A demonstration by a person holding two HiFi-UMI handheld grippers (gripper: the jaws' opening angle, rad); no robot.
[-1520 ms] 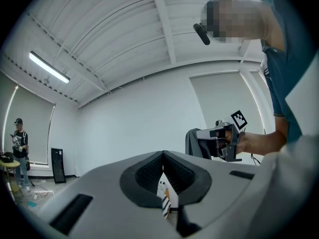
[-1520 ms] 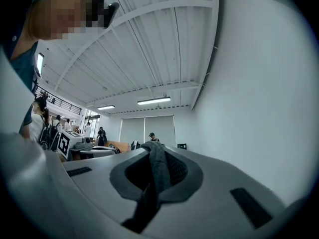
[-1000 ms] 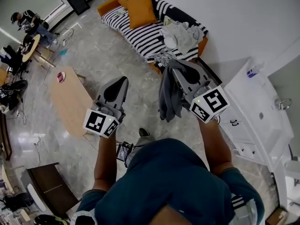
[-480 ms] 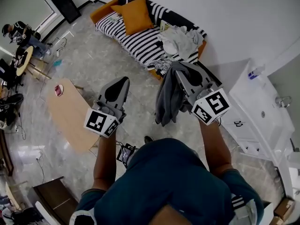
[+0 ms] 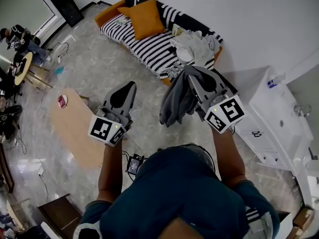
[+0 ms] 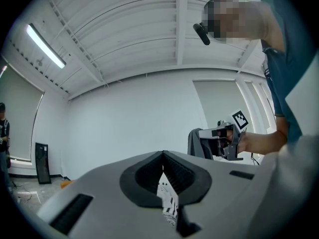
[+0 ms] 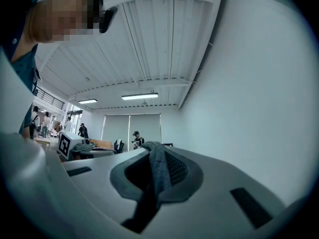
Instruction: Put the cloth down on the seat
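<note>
Jaws of right gripper (image 5: 191, 76) clamped on one grey cloth (image 5: 172, 105), left gripper (image 5: 130, 85) closed, empty

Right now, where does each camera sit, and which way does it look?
Head view: on the head, looking steeply down at the sofa; shows torso, arms, left gripper, right gripper, cloth.
Left gripper view: on that gripper, looking along shut jaws toward a wall; right hand shows.
Right gripper view: on that gripper, looking along jaws shut on cloth; shirt shows.
Shared: each gripper view catches the other gripper.
</note>
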